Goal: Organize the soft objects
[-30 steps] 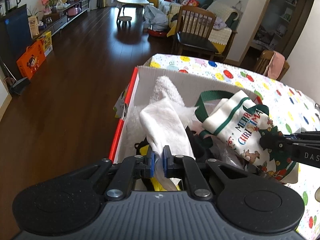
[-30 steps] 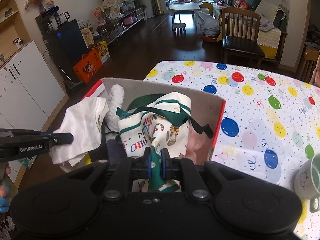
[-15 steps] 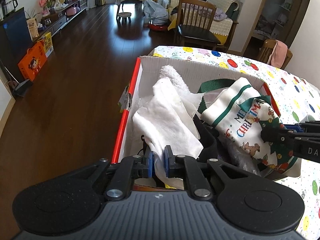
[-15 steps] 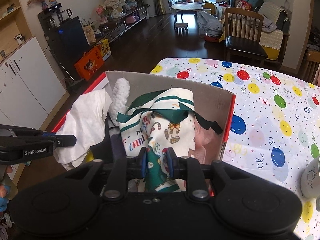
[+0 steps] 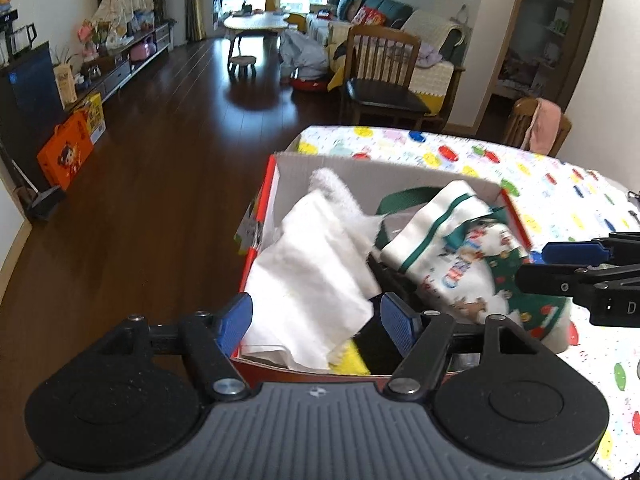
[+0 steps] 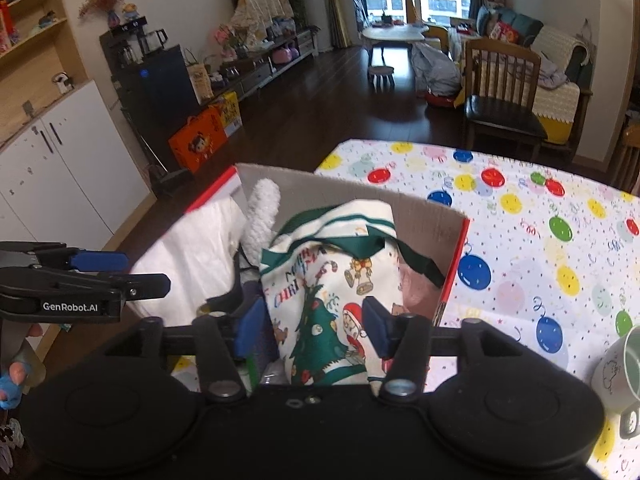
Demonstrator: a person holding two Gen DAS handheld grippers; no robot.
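Both soft things are sitting in the red-edged cardboard box (image 5: 276, 184) at the near left corner of the balloon-print tabletop (image 6: 540, 240), which I'd guess is where they belong, so letting go here makes sense. My left tongs (image 5: 316, 322) have just been opening and now stand well apart, with the white crumpled cloth (image 5: 316, 276) lying loose between the blue pads, not pinched. Same on the right: the right tongs (image 6: 314, 326) have just been spreading, and the cream Christmas-print fabric bag with green straps (image 6: 332, 280) rests in the box between them, released rather than gripped.
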